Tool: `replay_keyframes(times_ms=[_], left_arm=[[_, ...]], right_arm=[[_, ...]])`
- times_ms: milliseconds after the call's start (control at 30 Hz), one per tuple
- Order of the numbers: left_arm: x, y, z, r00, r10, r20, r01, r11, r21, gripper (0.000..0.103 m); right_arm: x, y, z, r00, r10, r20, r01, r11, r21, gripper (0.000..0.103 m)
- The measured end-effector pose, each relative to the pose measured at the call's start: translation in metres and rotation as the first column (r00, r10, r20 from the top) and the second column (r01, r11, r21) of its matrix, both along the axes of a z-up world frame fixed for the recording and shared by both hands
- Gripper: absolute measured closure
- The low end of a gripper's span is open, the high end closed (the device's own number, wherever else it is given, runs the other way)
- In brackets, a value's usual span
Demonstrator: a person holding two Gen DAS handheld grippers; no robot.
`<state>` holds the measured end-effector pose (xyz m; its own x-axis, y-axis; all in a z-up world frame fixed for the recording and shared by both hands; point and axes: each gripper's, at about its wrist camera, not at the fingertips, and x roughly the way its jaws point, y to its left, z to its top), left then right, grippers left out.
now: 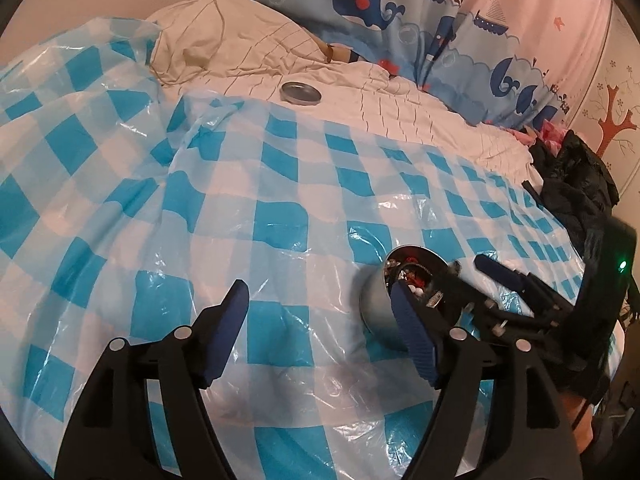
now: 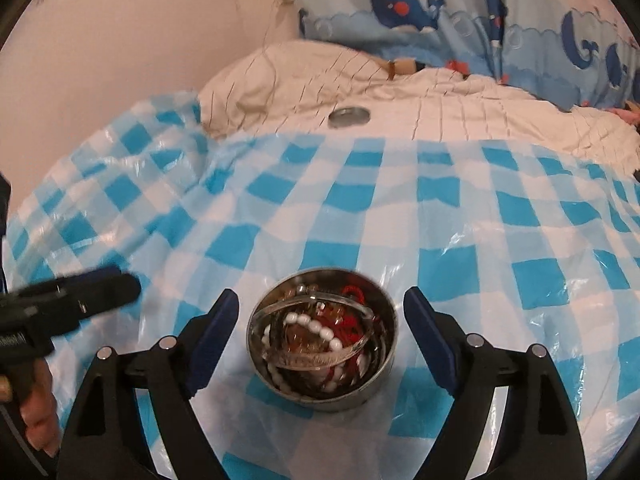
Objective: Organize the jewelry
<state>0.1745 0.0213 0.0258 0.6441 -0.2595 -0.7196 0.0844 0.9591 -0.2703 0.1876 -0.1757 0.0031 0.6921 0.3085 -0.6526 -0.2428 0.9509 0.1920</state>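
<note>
Checked plastic sheet (image 2: 360, 208) over cream bedding (image 2: 460, 120); whale-print curtain (image 2: 400, 12) behind.

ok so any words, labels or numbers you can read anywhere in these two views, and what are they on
None can be read.
Left hand-held gripper: pale lettering on its black body at the left edge of the right wrist view, too blurred to read.
Clear bangle in the metal tin: a patterned or engraved band, too small to tell if it is text.
Whale curtain and checked plastic sheet: pictures and pattern only, no text.

Warm dim light, fisheye edge warp, glare on plastic sheet (image 2: 460, 240).
</note>
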Motion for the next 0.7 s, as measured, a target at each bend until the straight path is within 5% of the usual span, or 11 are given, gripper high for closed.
replay_keyframes(times_ms=[367,700], left_arm=[[-0.002,-0.004,-0.003,1.000,-0.012,-0.012,0.012,1.000,0.009,0.030],[-0.028,-0.043,0.008,0.995,-0.076,0.060,0.066,0.985,0.159,0.022]], right_arm=[[0.000,-0.028,0.008,0.992,-0.121,0.021,0.120,0.991,0.057,0.015],[-0.063,-0.040,0.022,0.986,-0.148,0.075,0.146,0.989,0.029,0.008]])
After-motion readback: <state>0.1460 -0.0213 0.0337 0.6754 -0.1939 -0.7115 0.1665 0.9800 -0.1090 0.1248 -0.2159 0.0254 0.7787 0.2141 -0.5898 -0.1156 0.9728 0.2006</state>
